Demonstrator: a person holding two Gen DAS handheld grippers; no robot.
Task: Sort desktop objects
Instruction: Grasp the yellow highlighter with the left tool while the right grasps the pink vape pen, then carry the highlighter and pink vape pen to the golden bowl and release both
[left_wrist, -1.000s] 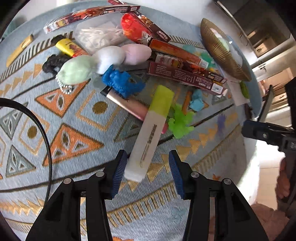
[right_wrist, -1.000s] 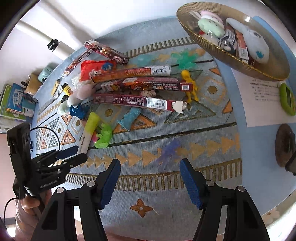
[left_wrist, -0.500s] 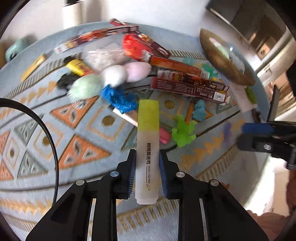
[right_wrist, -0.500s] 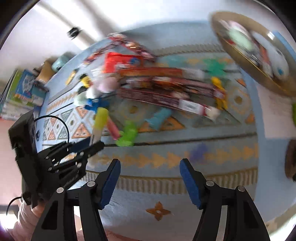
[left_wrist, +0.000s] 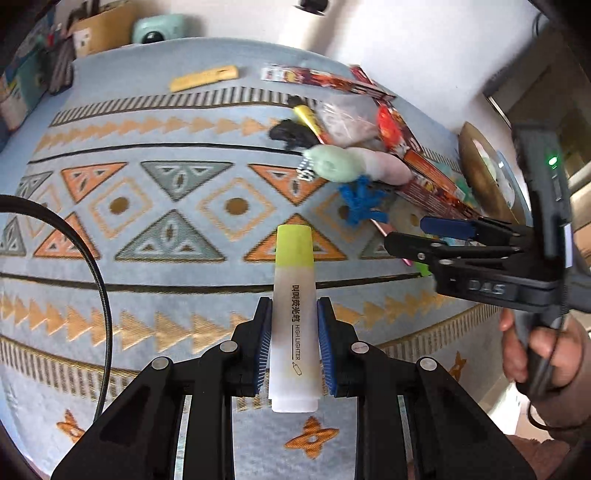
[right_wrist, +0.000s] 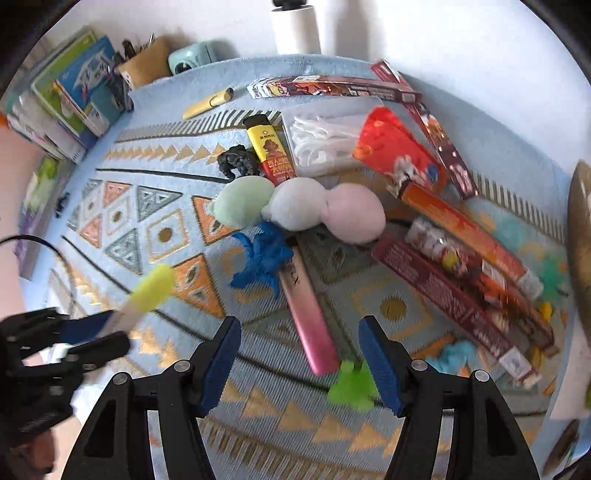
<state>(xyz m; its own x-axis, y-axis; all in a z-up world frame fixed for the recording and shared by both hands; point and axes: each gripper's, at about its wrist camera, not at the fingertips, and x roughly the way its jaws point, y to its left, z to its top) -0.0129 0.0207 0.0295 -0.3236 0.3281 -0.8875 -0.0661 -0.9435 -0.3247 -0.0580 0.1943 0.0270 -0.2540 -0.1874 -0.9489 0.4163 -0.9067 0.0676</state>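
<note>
A highlighter (left_wrist: 294, 295) with a yellow-green cap and a white body is held off the patterned mat, and my left gripper (left_wrist: 294, 309) is shut on its body. The right wrist view shows the highlighter (right_wrist: 149, 291) at the left in my left gripper (right_wrist: 107, 332). My right gripper (right_wrist: 299, 332) is open and hovers over the lower end of a pink pen (right_wrist: 306, 314), with a green toy figure (right_wrist: 351, 384) by its right finger. In the left wrist view my right gripper (left_wrist: 406, 232) reaches in from the right, held by a hand (left_wrist: 543, 343).
Three plush balls (right_wrist: 295, 210), a blue toy figure (right_wrist: 264, 254), a yellow lighter (right_wrist: 271, 151) and long snack boxes (right_wrist: 461, 288) crowd the mat's middle and right. A gold bowl (left_wrist: 484, 173) stands at the far right. Books (right_wrist: 74, 88) and a teal camera (right_wrist: 192, 59) line the back left.
My left gripper closed on the highlighter, lifted it and carried it left, away from the pile. My right gripper swung left over the pile to the pink pen.
</note>
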